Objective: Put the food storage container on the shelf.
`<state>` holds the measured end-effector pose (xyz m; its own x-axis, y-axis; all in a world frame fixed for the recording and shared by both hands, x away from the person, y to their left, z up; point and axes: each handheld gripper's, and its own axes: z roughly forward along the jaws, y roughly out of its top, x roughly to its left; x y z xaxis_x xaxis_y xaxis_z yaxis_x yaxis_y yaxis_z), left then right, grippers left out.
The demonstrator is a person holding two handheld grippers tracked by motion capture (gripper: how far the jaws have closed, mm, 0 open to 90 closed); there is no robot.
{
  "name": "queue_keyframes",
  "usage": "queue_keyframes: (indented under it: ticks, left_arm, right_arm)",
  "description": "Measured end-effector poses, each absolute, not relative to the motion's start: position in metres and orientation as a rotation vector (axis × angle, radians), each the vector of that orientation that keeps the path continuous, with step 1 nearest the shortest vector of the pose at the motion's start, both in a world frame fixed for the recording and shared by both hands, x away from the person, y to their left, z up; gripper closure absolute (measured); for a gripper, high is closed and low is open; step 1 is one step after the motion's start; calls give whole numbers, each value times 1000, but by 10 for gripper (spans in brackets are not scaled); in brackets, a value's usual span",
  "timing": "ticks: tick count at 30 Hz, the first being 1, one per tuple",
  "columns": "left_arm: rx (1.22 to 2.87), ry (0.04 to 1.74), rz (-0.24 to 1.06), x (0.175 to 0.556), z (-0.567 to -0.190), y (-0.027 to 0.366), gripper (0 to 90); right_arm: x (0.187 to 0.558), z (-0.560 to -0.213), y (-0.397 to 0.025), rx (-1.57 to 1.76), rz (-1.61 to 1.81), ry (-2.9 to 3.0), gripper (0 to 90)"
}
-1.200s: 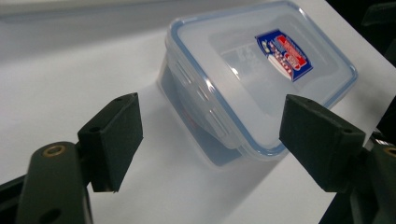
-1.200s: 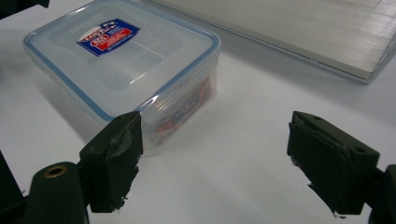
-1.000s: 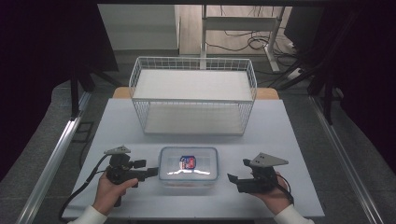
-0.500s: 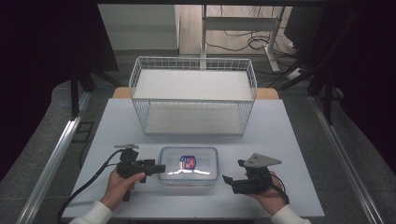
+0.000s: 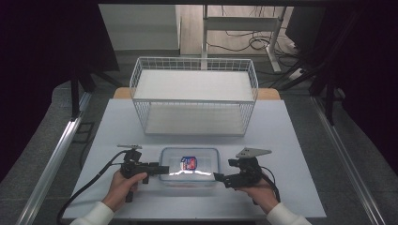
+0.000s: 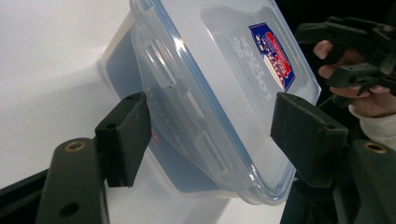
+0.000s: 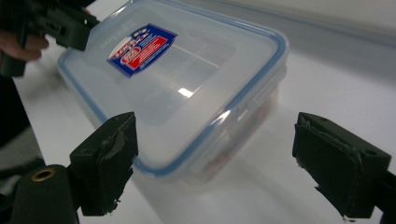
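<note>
A clear plastic container (image 5: 190, 168) with a blue-rimmed snap lid and a blue and red label (image 5: 189, 162) lies near the table's front edge. My left gripper (image 5: 161, 169), rolled onto its side, is at the container's left end. In the left gripper view the container (image 6: 224, 70) sits between the open jaws of the left gripper (image 6: 215, 135), its lid edge and a side clip in the gap. My right gripper (image 5: 219, 178) points at the front right corner. In the right gripper view the container (image 7: 187, 70) has that corner just inside the open right gripper (image 7: 224, 163).
A white wire basket (image 5: 195, 96) with a shelf stands behind the container at the back of the white table (image 5: 291, 140). The other hand with its gripper (image 6: 355, 60) shows beyond the container. Cables trail off the front left.
My left gripper has rolled onto its side and moved right, up to the container's left end. My right gripper has edged left toward the container's corner. The container has stayed put.
</note>
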<state>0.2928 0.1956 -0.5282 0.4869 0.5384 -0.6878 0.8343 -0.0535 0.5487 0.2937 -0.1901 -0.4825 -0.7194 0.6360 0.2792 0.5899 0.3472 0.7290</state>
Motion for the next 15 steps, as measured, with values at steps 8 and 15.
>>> queue_keyframes:
  ticks: [8,15]
  left_arm:
    - [1721,1175,-370,293,-528,196,301]
    - [1719,1178,-370,293,-528,196,302]
  right_arm:
    - [319,-497,-182,1397,1431,2601,116]
    - [329,-504,-178,1547,1490,2624,116]
